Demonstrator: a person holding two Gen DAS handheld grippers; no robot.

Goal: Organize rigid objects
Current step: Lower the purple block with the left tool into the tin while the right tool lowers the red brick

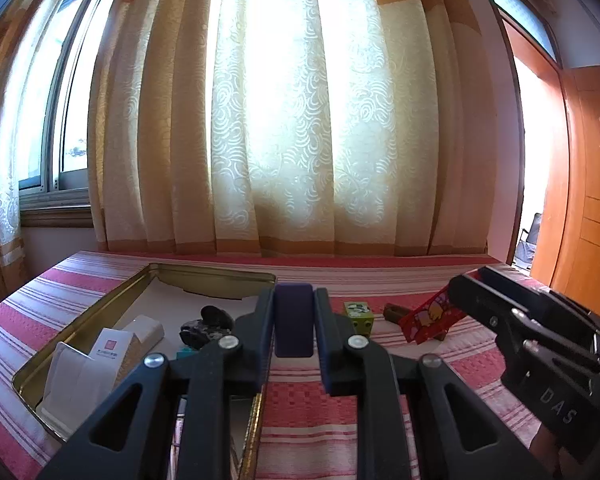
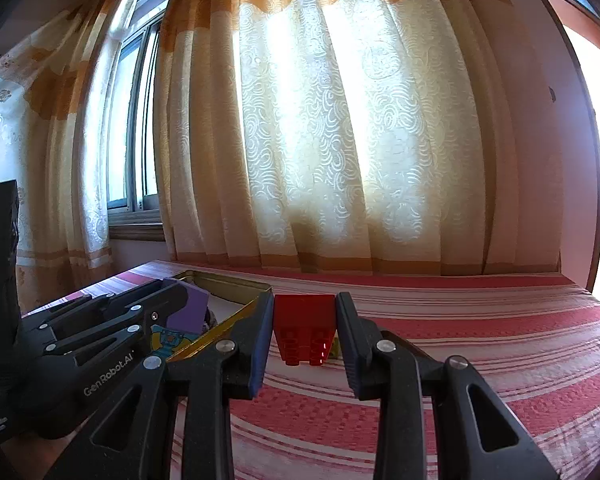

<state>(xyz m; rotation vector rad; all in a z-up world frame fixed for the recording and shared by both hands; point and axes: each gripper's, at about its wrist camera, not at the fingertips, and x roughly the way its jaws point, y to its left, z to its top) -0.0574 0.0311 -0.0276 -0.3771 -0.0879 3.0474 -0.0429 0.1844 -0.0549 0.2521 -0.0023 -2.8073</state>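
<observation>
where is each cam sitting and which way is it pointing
Left wrist: sits on the left tongs, facing the curtain; they clamp a purple block beside the gold tin; the right tongs show at right.
Right wrist: sits on the right tongs, facing the same curtain; they grip a red brick; the left tongs show at left.
Shared: curtain, striped cloth, tin, purple block, each other's tongs.

A home bedroom: a bed under a red-and-white striped cover, long cream and orange curtains across a sunlit window, an orange wooden door at the right.
</observation>
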